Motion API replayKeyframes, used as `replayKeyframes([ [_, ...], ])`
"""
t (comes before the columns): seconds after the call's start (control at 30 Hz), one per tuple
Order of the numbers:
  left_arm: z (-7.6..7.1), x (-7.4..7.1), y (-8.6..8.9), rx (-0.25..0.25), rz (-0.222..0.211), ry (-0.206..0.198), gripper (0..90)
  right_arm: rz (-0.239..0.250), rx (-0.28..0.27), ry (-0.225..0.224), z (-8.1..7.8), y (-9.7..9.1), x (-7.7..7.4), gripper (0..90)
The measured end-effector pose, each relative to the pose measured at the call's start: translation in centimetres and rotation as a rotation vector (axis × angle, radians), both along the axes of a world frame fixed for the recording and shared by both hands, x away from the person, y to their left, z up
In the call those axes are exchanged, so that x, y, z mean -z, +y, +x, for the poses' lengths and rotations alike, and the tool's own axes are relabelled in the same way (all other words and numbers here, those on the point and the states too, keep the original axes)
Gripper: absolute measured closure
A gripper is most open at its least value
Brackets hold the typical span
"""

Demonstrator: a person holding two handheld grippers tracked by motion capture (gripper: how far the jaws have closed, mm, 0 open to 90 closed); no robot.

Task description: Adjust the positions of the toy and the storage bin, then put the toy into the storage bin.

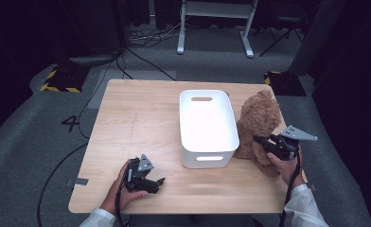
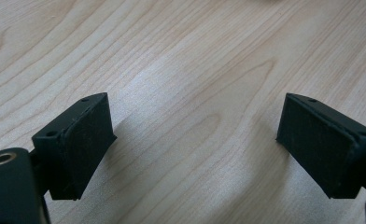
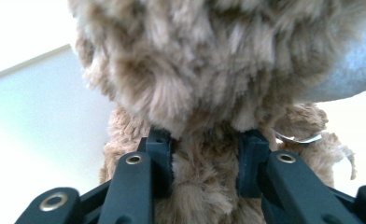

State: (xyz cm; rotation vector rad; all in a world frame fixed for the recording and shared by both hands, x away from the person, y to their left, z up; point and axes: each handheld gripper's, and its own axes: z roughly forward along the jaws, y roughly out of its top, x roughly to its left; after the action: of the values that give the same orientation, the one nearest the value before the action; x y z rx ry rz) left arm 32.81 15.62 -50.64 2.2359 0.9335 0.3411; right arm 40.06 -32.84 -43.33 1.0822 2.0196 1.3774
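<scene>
A brown plush teddy bear (image 1: 259, 118) sits on the right side of the wooden table (image 1: 136, 123), leaning against a white plastic bin (image 1: 205, 161). My right gripper (image 1: 261, 142) reaches into the bear from the right. In the right gripper view its jaws press into the fur of the bear (image 3: 204, 70) from both sides, so the right gripper (image 3: 204, 158) is shut on it. My left gripper (image 1: 157, 184) rests low near the table's front edge, left of the bin. In the left gripper view the left gripper (image 2: 195, 140) stands open over bare wood with nothing between its pads.
The bin, with handle slots at both ends, stands in the middle of the table with nothing seen inside. Its white side (image 3: 31, 116) shows behind the bear. Grey carpet with cables surrounds the table, and a desk frame (image 1: 216, 28) stands beyond.
</scene>
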Motion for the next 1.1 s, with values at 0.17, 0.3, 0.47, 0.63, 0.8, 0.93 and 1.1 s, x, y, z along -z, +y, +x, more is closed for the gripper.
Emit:
replayKeyframes([
  [0.17, 0.0, 0.0, 0.0, 0.002, 0.0, 0.001, 10.7, 0.006, -0.001, -0.001, -0.1, -0.3, 0.0, 66.0],
  [0.3, 0.0, 0.0, 0.0, 0.0, 0.0, 0.0, 10.8, 0.009, 0.002, -0.018, -0.5, -0.5, -0.3, 66.2],
  [0.47, 0.0, 0.0, 0.0, 0.0, 0.0, 0.0, 10.8, 0.034, 0.017, -0.037, -0.9, -1.0, -0.8, 66.4],
  [0.63, 0.0, 0.0, 0.0, 0.004, 0.002, 0.0, 10.7, 0.053, 0.033, -0.055, -1.2, -1.7, -1.3, 66.4],
  [0.8, 0.2, 0.0, 0.0, 0.009, 0.0, -0.001, 10.6, 0.066, 0.038, -0.071, -1.6, -2.0, -1.9, 66.3],
  [0.93, 0.1, 0.0, 0.0, 0.006, 0.0, 0.0, 10.7, 0.074, 0.037, -0.079, -1.9, -2.1, -2.3, 66.4],
  [1.1, 0.2, 0.0, 0.0, 0.007, 0.001, 0.0, 10.6, 0.074, 0.029, -0.096, -2.0, -1.8, -2.9, 66.4],
])
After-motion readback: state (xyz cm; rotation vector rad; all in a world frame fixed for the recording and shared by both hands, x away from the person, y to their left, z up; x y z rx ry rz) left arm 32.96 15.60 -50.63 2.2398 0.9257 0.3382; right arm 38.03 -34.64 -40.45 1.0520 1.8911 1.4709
